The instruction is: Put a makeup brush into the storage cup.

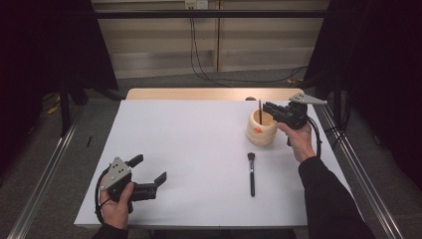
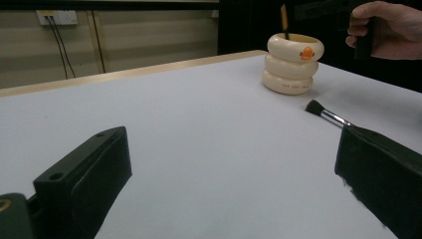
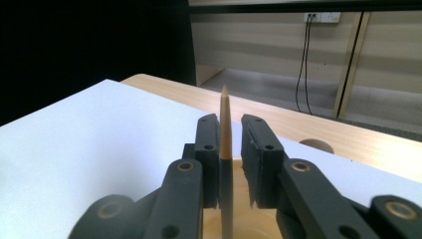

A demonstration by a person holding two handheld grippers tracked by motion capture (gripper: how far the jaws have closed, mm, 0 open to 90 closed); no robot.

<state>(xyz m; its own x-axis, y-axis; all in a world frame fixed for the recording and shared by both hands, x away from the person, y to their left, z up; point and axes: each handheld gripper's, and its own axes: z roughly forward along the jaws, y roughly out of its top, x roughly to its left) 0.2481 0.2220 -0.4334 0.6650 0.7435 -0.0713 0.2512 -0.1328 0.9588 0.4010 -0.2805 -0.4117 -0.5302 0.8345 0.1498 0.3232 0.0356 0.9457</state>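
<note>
A cream ringed holder (image 1: 262,128) with an orange mark on its side is set on the white table (image 1: 189,149), toward the far right. A thin brush handle (image 1: 260,111) is stood upright inside it, its pointed tip seen above the rim. The right gripper (image 1: 271,107) is held at the holder's top, its jaws set either side of the handle, the left one touching it and a narrow gap seen at the right one. A second brush (image 1: 251,172) is laid flat on the table in front of the holder, bristles toward it. The left gripper (image 1: 149,172) is held low at the near left, well apart, jaws spread wide with nothing between them.
</note>
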